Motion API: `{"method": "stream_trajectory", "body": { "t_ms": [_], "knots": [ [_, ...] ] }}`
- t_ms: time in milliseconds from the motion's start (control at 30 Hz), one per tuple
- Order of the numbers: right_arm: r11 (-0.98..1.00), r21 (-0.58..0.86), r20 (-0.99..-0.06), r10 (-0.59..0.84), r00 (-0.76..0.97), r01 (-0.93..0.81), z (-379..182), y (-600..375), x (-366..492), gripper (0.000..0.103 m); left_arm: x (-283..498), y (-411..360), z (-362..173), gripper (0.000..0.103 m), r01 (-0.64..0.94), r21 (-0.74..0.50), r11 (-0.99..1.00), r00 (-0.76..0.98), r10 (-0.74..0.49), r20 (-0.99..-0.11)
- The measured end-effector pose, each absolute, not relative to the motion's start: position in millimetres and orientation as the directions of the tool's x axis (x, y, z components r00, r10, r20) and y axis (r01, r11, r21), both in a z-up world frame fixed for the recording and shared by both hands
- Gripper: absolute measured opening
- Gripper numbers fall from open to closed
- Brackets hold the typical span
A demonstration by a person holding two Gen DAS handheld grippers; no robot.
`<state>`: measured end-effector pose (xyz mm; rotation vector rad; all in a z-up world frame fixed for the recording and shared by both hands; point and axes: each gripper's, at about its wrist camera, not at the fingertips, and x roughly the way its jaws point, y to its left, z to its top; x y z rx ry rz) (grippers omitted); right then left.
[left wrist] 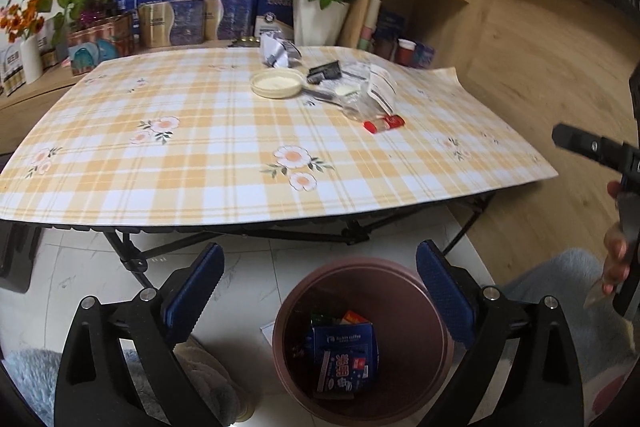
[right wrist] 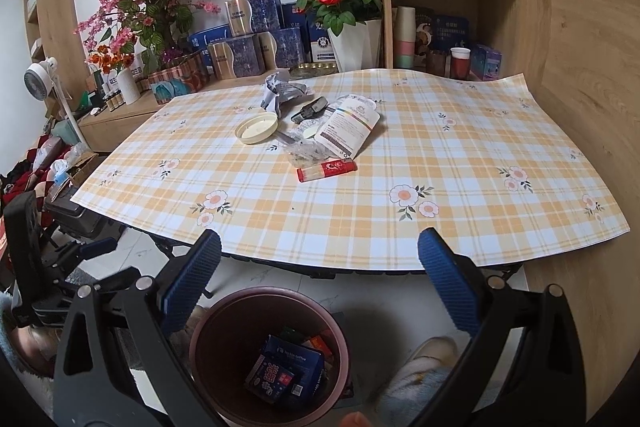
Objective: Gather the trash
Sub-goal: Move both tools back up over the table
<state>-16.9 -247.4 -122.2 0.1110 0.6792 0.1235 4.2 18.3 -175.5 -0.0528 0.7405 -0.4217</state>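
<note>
Bin part-filled, table still littered

Both tongs, left gripper [left wrist: 318,281] and right gripper [right wrist: 320,267], gape wide and empty; wrappers in the bin [left wrist: 400,269], the litter pile [right wrist: 316,131] waits at twelve o'clock.

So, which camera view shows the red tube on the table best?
The right wrist view: the red tube lies nearer to the middle, larger, with its full length and label visible in front of the clear plastic bag. In the left wrist view the same tube is farther away, smaller, and its print cannot be read.
</note>
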Motion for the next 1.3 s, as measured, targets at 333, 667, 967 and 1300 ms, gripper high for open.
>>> {"method": "stream_trajectory", "body": {
  "t_ms": [333,667,967,1300],
  "knots": [
    [0.988,0.143,-0.635,0.139,0.760,-0.061,-126,-257,11,0.097,20,30,-166,0.095,0.303,-0.228,0.925,0.669,-0.377,-0.640],
    [0.981,0.181,-0.711,0.180,0.679,-0.071,-144,-264,112,0.097,82,36,-139,0.095,0.285,-0.220,0.933,0.732,-0.360,-0.578],
    [0.948,0.315,-0.773,0.232,0.591,0.040,-176,-265,247,0.097,130,36,-155,0.095,0.217,-0.114,0.969,0.843,-0.245,-0.480],
    [0.883,0.406,-0.826,0.245,0.507,0.235,-217,-266,325,0.097,150,41,-174,0.095,0.202,-0.178,0.963,0.812,-0.267,-0.519]
  ]
}}
